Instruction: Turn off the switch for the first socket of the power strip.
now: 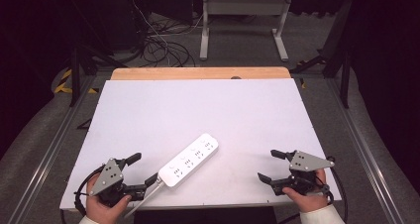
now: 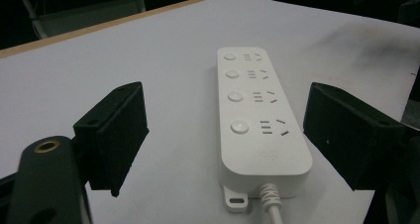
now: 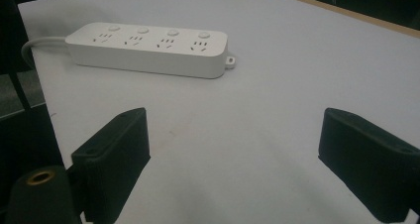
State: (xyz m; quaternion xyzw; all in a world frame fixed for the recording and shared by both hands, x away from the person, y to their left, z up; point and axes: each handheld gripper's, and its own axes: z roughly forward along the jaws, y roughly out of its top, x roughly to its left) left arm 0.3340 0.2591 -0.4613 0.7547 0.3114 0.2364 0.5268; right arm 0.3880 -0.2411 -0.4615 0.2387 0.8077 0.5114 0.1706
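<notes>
A white power strip (image 1: 190, 159) with several sockets and round buttons lies slantwise on the white table top (image 1: 198, 115), near the front edge. Its white cable (image 1: 143, 199) runs off the front left. My left gripper (image 1: 141, 170) is open just left of the strip's cable end; in the left gripper view the strip (image 2: 257, 120) lies between and just beyond the spread jaws, untouched. My right gripper (image 1: 270, 165) is open at the front right, well apart from the strip (image 3: 148, 48), with bare table between its jaws.
The white board rests on a wooden table whose far edge (image 1: 198, 73) shows. Beyond it stand a white metal frame (image 1: 242, 21) and tangled cables (image 1: 158, 45) on the floor. Aluminium rails (image 1: 361, 149) run along both sides.
</notes>
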